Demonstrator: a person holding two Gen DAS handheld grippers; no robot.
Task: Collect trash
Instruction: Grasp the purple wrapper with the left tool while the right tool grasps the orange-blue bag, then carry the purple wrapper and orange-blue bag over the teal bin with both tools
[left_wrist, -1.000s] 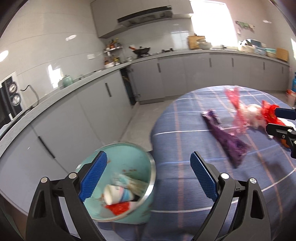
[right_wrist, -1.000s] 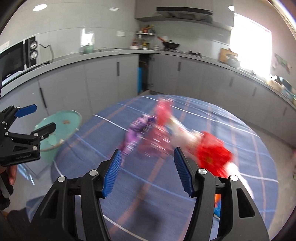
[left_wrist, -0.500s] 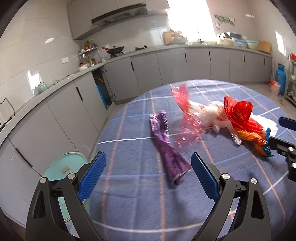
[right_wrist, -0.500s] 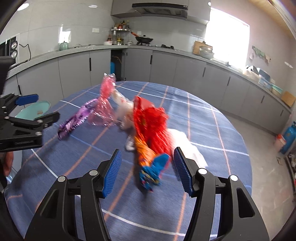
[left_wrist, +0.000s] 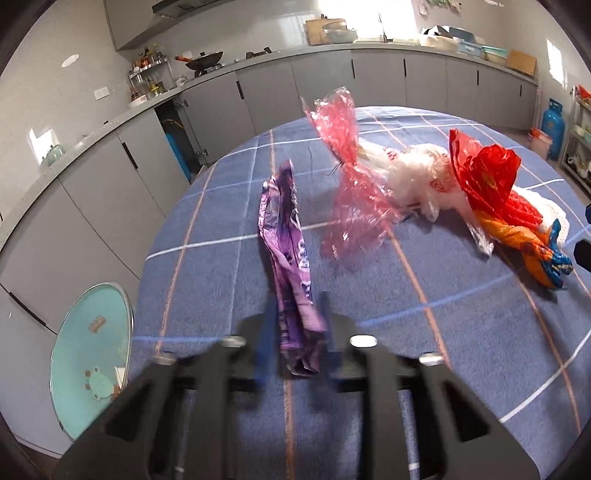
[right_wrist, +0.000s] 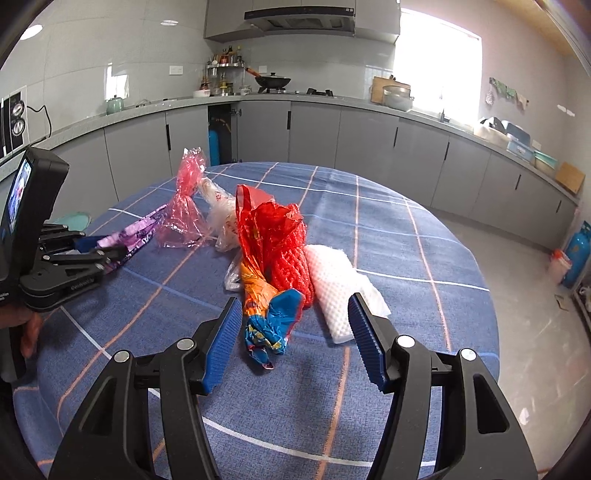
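Several pieces of trash lie on the blue checked tablecloth (left_wrist: 461, 332). A purple wrapper (left_wrist: 288, 243) lies lengthwise; my left gripper (left_wrist: 297, 332) has closed on its near end, with motion blur. It also shows in the right wrist view (right_wrist: 136, 234), with the left gripper (right_wrist: 86, 251) on it. My right gripper (right_wrist: 293, 339) is open, its fingers either side of an orange and blue wrapper (right_wrist: 267, 314). Behind that are a red net bag (right_wrist: 275, 242), white foam (right_wrist: 336, 280), a clear white bag (right_wrist: 221, 216) and pink cellophane (right_wrist: 183, 206).
A teal trash bin (left_wrist: 92, 358) with a metal rim stands on the floor left of the table, some trash inside. Grey kitchen cabinets (right_wrist: 369, 136) run around the room. A blue gas cylinder (right_wrist: 578, 254) stands at the right.
My left gripper swung from over the bin to the table and closed on the purple wrapper's near end. My right gripper moved over to the orange and blue wrapper, still open.
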